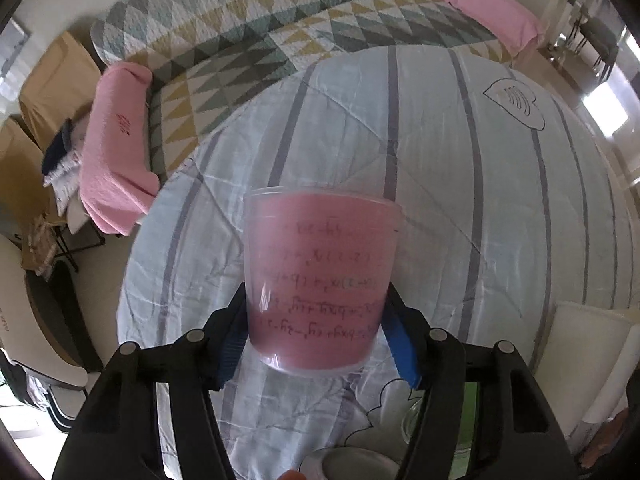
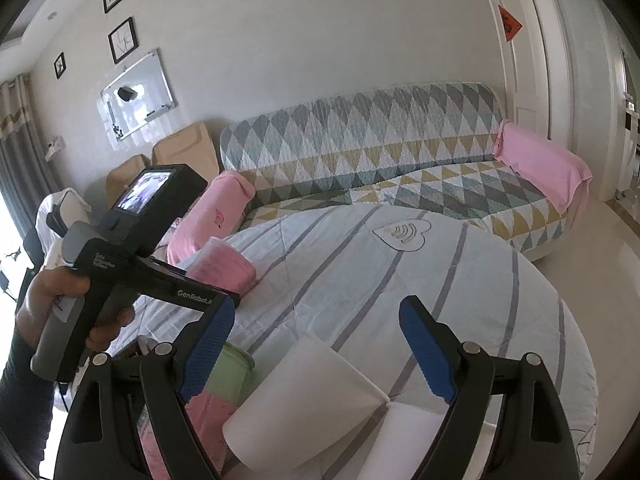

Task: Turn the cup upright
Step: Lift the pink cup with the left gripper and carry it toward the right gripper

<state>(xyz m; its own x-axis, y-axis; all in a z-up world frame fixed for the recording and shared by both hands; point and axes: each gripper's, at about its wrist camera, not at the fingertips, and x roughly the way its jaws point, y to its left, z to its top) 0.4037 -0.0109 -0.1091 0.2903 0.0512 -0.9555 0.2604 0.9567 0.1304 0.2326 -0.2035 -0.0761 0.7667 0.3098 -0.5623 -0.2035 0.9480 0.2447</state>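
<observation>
Cup (image 1: 316,288): a pink translucent cup with dark handwritten formulas, clamped in the left gripper (image 1: 316,340) above a round table.

In the left wrist view, the 2 blue pads (image 1: 402,350) press the cup's lower walls on either side, with the wider rim pointing away from the camera; the lettering reads mirrored and inverted. Below it lies the pale blue striped quilt (image 1: 480,200) that covers the table. In the right wrist view, the cup (image 2: 224,266) lies tilted in the left gripper (image 2: 218,280), which a bare hand (image 2: 52,304) holds by the handle. The right gripper (image 2: 316,352) stands wide, holding nothing, its fingers (image 2: 426,354) spread over 2 white cups (image 2: 304,404) and beside a green cup (image 2: 226,376). Behind the table stands a sofa (image 2: 400,148) under a triangle-pattern cover with 2 pink towels (image 2: 540,164) on its arms.
</observation>
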